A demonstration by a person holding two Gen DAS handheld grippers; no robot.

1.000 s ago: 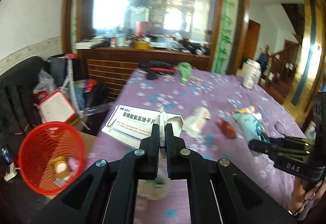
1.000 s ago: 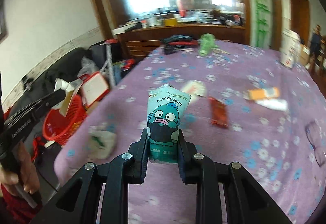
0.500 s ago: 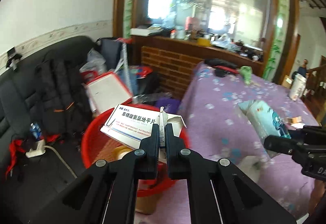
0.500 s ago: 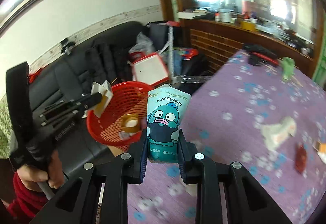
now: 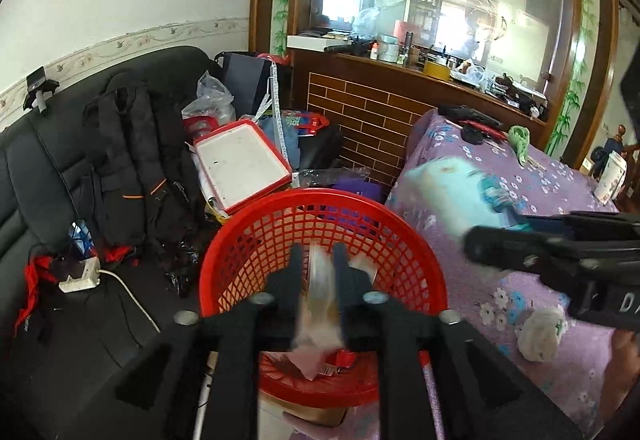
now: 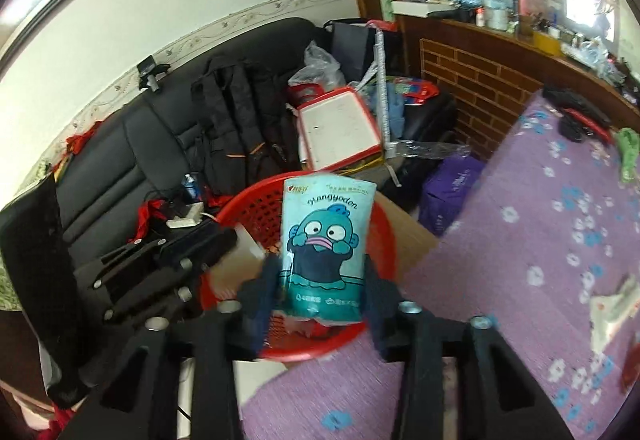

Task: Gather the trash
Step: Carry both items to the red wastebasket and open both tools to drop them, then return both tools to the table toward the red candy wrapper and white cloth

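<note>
Both grippers hang over the red basket just off the table's edge. The left gripper has just spread its jaws, the blurred box loose between them; the right gripper is parting too, around the teal snack bag.

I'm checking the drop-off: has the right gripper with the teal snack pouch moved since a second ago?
Yes. The right gripper, its jaws just opening around the teal snack pouch, has swung from above the purple tablecloth to over the red basket.
</note>
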